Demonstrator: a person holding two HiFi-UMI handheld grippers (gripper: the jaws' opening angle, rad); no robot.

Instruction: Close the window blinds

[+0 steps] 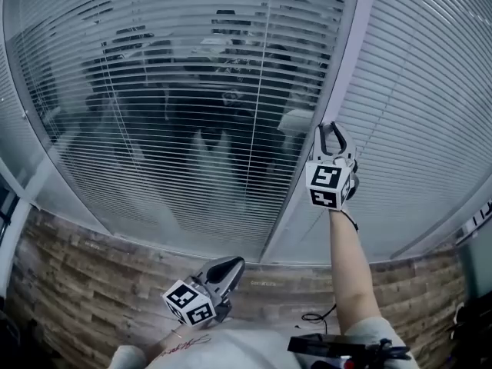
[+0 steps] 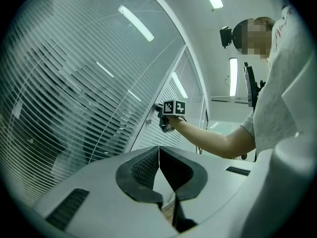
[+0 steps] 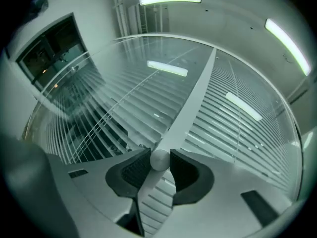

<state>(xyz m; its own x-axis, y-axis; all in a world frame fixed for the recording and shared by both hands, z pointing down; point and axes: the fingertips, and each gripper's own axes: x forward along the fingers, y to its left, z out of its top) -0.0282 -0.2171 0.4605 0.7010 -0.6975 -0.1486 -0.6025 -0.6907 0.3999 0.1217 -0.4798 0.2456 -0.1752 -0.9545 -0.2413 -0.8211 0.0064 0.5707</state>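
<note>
The window blinds [image 1: 177, 129] hang inside a big glass wall in front of the person. They fill the pane on the left of a pale post [image 1: 342, 68] that runs between 2 panes. Their thin horizontal slats stand partly open, so a dark room with some furniture shows through the gaps. On the right of the post, a second set of blinds [image 1: 430, 114] looks pale and much less see-through.

The right gripper [image 1: 332, 129] is held up against the post on an outstretched bare forearm [image 1: 350, 267]. In the right gripper view its jaws are clamped on a small round knob [image 3: 159, 160]. The knob is pale and smooth, it sits on the post, and a dark pad presses on it from each side.

The left gripper [image 1: 231, 266] is held low, close to the person's body and well apart from the glass. Its jaws point towards the bottom of the post. In the left gripper view these jaws are together, the 2 pads meet at their tips, and nothing is between them.

Under the glass there is a floor with a wood plank pattern [image 1: 92, 290]. A thin dark cable [image 1: 315, 316] lies on it near the person's right arm.
</note>
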